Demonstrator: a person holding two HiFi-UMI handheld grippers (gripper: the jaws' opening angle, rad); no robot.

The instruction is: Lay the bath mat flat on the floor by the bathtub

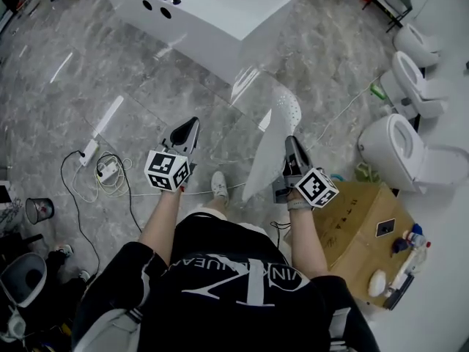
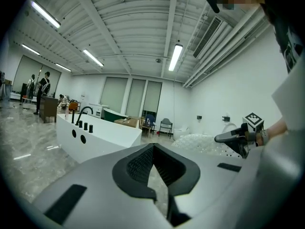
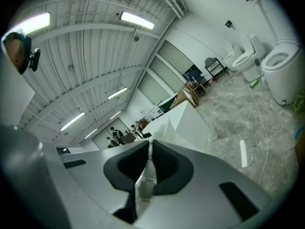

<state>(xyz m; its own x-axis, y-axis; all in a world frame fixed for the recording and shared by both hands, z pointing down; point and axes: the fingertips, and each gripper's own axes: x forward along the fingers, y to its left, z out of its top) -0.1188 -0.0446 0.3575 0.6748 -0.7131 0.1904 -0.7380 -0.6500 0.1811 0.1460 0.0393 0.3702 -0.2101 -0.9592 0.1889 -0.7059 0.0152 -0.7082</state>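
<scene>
The bath mat (image 1: 275, 119) is a pale, see-through sheet dotted with small holes. It hangs in the air over the grey floor, in front of the white bathtub (image 1: 212, 13). My right gripper (image 1: 291, 139) is shut on the mat's near edge, and a white strip of mat (image 3: 145, 180) shows between its pads. To the left of the mat, my left gripper (image 1: 193, 122) is shut with nothing between its pads. In the left gripper view, the mat (image 2: 200, 142) bulges beside the right gripper (image 2: 224, 138), with the bathtub (image 2: 100, 135) to the left.
Three toilets line the right wall, the nearest (image 1: 399, 149) close to a cardboard box (image 1: 359, 218). Cables and a power strip (image 1: 99, 167) lie on the floor at left, near a small bin (image 1: 38, 210). My white shoe (image 1: 218, 185) stands below the mat.
</scene>
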